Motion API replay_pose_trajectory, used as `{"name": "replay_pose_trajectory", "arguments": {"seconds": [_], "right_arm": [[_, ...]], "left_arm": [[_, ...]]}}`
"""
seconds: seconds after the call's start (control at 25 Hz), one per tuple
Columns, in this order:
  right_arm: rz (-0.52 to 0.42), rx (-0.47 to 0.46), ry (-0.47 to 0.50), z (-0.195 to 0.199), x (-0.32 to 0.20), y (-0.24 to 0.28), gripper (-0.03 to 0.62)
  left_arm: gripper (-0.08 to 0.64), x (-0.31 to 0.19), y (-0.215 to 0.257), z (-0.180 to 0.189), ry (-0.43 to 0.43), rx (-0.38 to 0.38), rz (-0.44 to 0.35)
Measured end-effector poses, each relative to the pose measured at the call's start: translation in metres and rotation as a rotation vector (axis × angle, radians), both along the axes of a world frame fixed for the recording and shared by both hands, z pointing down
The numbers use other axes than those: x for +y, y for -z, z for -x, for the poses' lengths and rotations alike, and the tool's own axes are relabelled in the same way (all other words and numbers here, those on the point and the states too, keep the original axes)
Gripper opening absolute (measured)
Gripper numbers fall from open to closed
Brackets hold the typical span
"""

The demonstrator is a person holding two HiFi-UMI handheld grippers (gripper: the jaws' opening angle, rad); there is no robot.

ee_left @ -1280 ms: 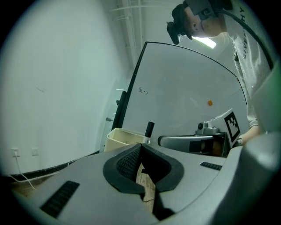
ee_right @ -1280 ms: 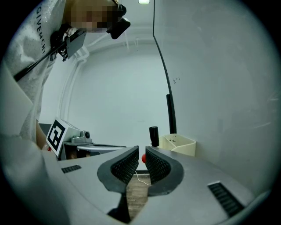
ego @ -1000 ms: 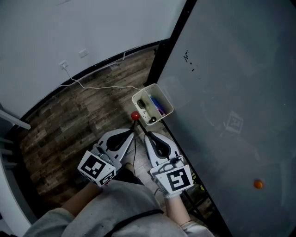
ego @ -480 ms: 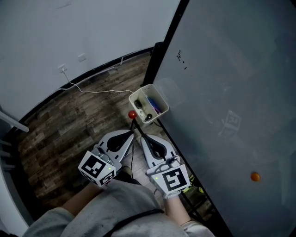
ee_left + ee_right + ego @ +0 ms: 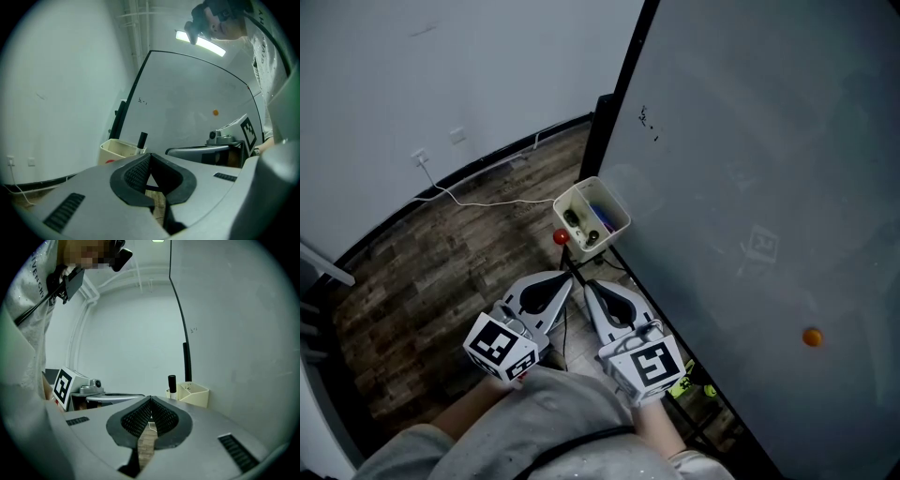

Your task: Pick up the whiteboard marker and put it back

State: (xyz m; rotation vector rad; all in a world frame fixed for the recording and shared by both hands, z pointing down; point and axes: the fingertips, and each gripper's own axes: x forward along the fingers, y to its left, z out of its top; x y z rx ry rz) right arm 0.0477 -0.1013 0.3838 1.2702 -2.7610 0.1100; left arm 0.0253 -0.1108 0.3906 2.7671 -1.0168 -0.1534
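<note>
**A:** Where's the marker (image 5: 172,383)?

**B:** Upright in the cream box (image 5: 199,399) that hangs on the whiteboard (image 5: 750,169). Its black cap pokes up over the rim. In the head view the box sits at 12 o'clock from both claws, a little apart from their tips.

**A:** Is either claw holding anything?

**B:** No. The left claw (image 5: 150,155) is closed, its pads meeting at the tips with nothing between them. The right claw (image 5: 151,398) is the same, closed on nothing. They lie side by side and point at the box, the left at 9 o'clock of the right.

**A:** What else is in the box?

**B:** Something blue or purple and some dark bits, too small to name.

**A:** And around it?

**B:** A small red ball (image 5: 560,237) just beside the box at its 8 o'clock. An orange dot (image 5: 811,337) is on the board, far off at 4 o'clock. A white cable (image 5: 487,200) runs over the wood floor (image 5: 441,272) at 10 o'clock.
</note>
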Motion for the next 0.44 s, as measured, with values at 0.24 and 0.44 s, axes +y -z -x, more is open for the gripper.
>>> {"name": "replay_pose_trajectory", "arguments": {"seconds": [0.24, 0.44], "right_arm": [[0.01, -0.008, 0.005, 0.0005, 0.0056, 0.0005, 0.02], [0.054, -0.029, 0.016, 0.0039, 0.0092, -0.0045, 0.02]], "left_arm": [[0.015, 0.0062, 0.0053, -0.0001, -0.003, 0.002, -0.015], [0.015, 0.0106, -0.0029, -0.0009, -0.019, -0.002, -0.008]]}}
